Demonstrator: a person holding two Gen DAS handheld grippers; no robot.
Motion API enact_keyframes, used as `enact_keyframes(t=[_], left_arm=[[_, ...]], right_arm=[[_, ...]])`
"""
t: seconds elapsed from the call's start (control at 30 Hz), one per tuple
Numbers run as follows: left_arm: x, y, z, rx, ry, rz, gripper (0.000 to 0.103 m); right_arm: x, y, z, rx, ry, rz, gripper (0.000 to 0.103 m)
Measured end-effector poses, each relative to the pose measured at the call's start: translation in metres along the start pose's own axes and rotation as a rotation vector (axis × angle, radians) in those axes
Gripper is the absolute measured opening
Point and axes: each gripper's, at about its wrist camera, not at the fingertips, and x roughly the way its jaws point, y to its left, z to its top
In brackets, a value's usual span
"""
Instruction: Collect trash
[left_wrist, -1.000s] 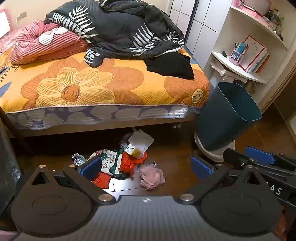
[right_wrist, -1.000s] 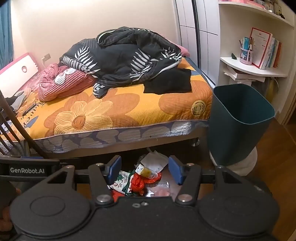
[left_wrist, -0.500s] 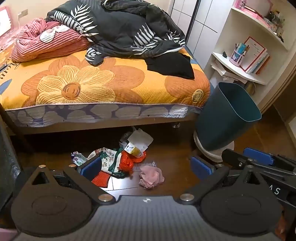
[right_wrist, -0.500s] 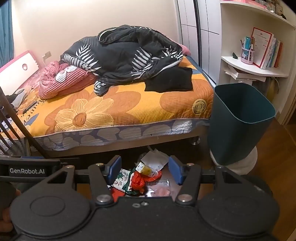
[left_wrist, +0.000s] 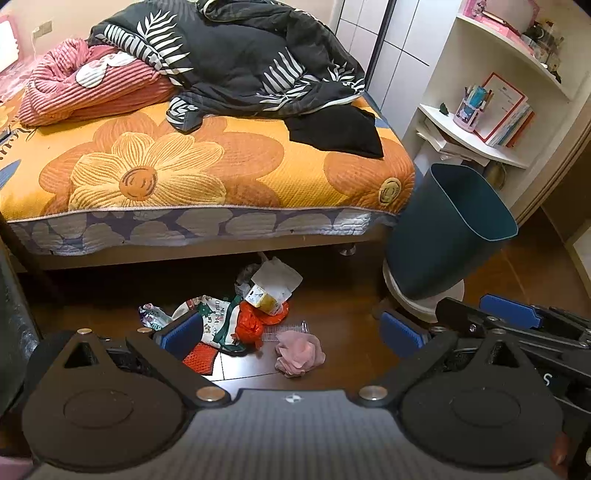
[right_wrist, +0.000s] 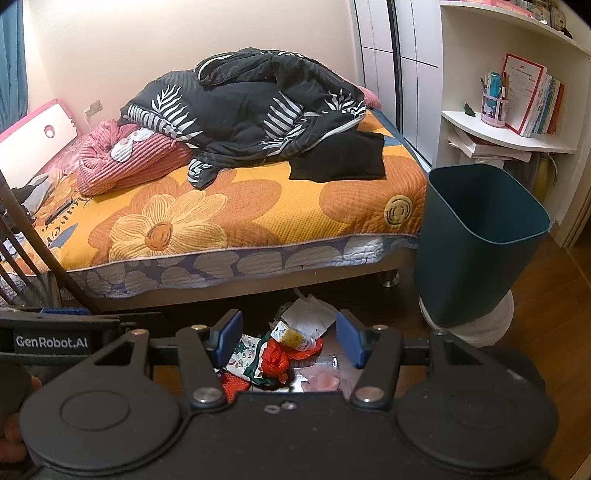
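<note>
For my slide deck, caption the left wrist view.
Open left tongs above floor trash pile beside teal bin and bed.

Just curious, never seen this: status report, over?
Left gripper open, empty. Right gripper open, empty. Trash pile on floor by bed; bin waiting right. Nothing in the way.

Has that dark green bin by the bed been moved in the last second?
No. The bin still stands on its white base beside the bed corner, as before.
</note>
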Motion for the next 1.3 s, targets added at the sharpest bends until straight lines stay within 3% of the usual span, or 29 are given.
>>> enact_keyframes(t=[1.3], left_arm=[[-0.0005, -0.0007, 0.0005, 0.011, -0.006, -0.009, 0.103]], right_arm=[[0.0000, 0.0009, 0.0005, 0.000, 0.001, -0.002, 0.057]])
